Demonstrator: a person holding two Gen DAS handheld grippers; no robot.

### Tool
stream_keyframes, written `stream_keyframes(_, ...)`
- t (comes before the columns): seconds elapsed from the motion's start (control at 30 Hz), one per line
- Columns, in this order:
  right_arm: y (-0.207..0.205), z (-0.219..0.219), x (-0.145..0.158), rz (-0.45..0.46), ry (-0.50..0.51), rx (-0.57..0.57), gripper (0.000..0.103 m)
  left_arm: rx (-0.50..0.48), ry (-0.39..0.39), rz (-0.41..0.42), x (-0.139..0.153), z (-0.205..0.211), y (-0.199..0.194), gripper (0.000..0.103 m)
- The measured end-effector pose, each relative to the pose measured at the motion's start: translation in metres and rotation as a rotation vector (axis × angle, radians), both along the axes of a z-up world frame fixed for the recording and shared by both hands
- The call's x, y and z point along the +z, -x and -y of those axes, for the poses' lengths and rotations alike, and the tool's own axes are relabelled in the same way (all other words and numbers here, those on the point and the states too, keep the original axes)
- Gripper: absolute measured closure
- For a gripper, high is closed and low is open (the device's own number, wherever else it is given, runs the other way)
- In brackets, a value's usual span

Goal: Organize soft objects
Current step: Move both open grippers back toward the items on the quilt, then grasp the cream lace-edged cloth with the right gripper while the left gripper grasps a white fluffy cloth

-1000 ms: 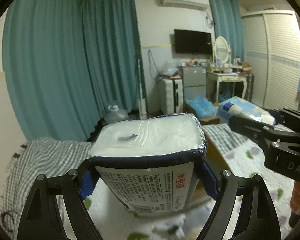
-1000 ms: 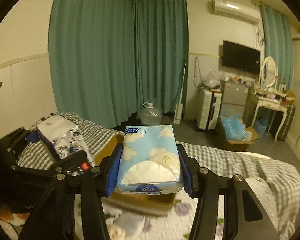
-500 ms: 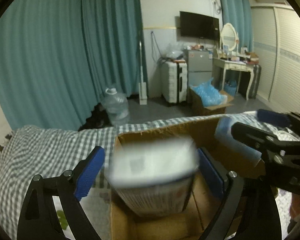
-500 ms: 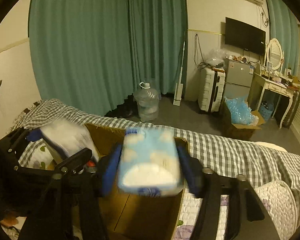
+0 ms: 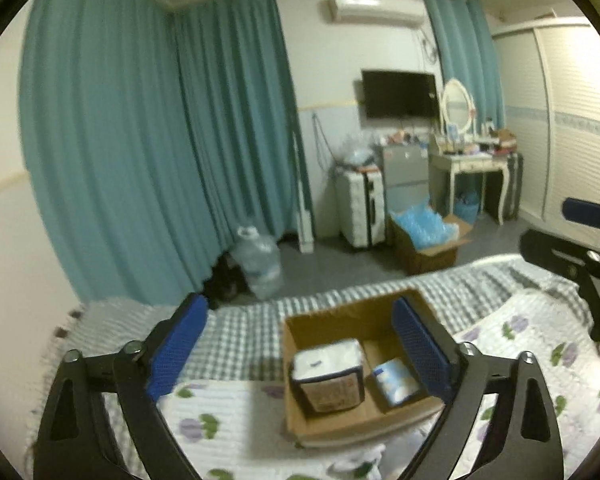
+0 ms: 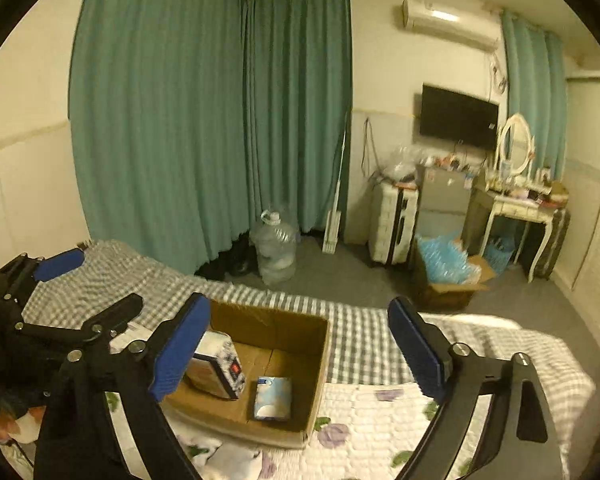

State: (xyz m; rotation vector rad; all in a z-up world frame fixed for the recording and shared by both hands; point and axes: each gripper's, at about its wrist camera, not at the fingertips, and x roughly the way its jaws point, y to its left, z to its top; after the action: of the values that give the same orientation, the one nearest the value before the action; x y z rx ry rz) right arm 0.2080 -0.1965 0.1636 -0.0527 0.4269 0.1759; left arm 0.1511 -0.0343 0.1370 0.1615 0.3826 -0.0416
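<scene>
My left gripper (image 5: 300, 344) hung above the bed (image 5: 236, 340) with its jaws spread wide and nothing between the blue pads (image 5: 178, 344). Seen through that gap, the cardboard box (image 5: 328, 424) sat open on the flowered quilt (image 5: 228, 408), closer to the right jaw than the left, whose pad overlapped the box's far right corner. Inside it, the larger white tissue pack (image 5: 328, 376) stood on the left and the small blue tissue pack (image 5: 396, 378) lay just beside it on the right, tucked under the right jaw. Further right, part of my other tool showed at the edge. From the right wrist, I saw the right gripper (image 6: 300, 344) likewise spread apart and empty above the box (image 6: 296, 360). The white pack (image 6: 216, 364) sat partly behind the left pad (image 6: 180, 348), and the blue pack (image 6: 273, 398) lay between the jaws, nearer the left one. The checked blanket (image 6: 360, 344) filled the space toward the right jaw.
</scene>
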Motion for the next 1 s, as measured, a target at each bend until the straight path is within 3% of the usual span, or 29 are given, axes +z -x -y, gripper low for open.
stream_keyframes(0.2,0.074,-0.007,0.054,0.02,0.081,0.008,0.001,0.009,-0.004,0.063,0.038,-0.012,0.07,0.002)
stream_keyframes(0.33,0.115,-0.022,0.057,0.006,0.102,0.053,0.001,-0.004,-0.007,0.066,0.034,-0.019,0.096,0.002)
stream_keyframes(0.4,0.128,-0.031,0.051,0.005,0.119,0.064,0.001,-0.016,-0.005,0.028,0.02,-0.028,0.106,0.002)
stream_keyframes(0.53,0.145,-0.048,0.015,-0.035,0.098,0.098,0.001,-0.031,0.01,-0.01,-0.016,-0.04,0.119,0.002)
stream_keyframes(0.63,0.144,-0.064,-0.024,-0.072,0.137,0.094,0.001,0.011,-0.01,-0.046,-0.059,-0.049,0.116,0.002)
stream_keyframes(0.8,0.113,-0.074,-0.1,-0.191,0.128,0.13,0.001,0.084,-0.041,-0.112,-0.121,-0.055,0.087,0.002)
stream_keyframes(1.0,0.077,-0.077,-0.187,-0.307,0.136,0.142,0.002,0.057,-0.013,-0.23,-0.188,-0.058,0.062,0.002)
